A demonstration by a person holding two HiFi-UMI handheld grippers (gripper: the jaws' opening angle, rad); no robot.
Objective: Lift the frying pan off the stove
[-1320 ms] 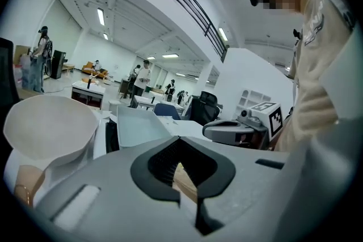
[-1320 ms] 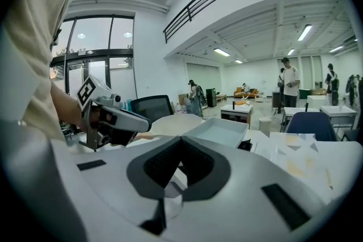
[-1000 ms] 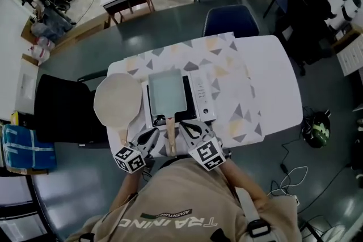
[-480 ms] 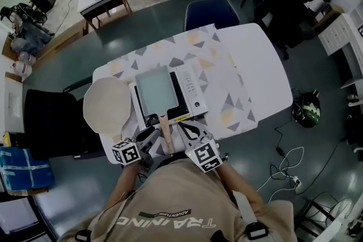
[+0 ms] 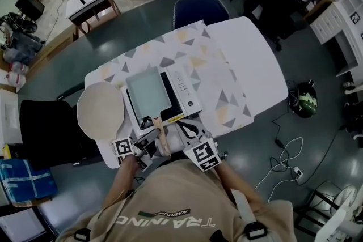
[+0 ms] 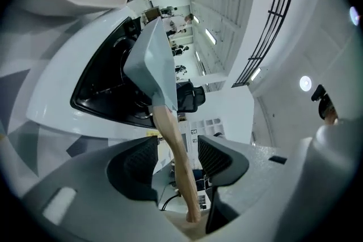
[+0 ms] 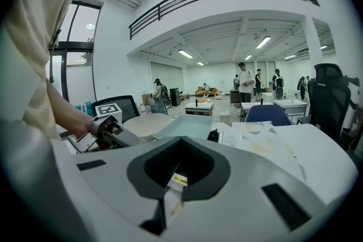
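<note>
In the head view the frying pan [image 5: 146,90], rectangular and pale grey, sits on the stove [image 5: 184,90] left of the frame's centre, on a white table [image 5: 255,65] partly covered by a patterned cloth [image 5: 210,65]. Its wooden handle [image 5: 160,134] points down the frame towards the person. The left gripper [image 5: 148,141] lies just left of the handle's end and the right gripper [image 5: 184,128] just to its right, near the stove's lower edge. A round beige board [image 5: 100,110] lies left of the stove. In the left gripper view the picture is rolled: the pan [image 6: 150,65] stands in the upper centre over the stove's black top [image 6: 108,88]. The handle [image 6: 170,127] runs down from it through the left gripper [image 6: 177,144], whose jaws have just been opening and stand wide, one on each side of the handle with a slim gap, neither pad pressing on it. In the right gripper view the right gripper [image 7: 180,141] has its jaws closed tip to tip with nothing held. The pan [image 7: 184,126] lies just beyond and above the tips at the frame's centre, with the stove's white panel [image 7: 232,136] to its right. The board [image 7: 144,122] is to the pan's left, and the left gripper [image 7: 110,127] is at the middle left.
</note>
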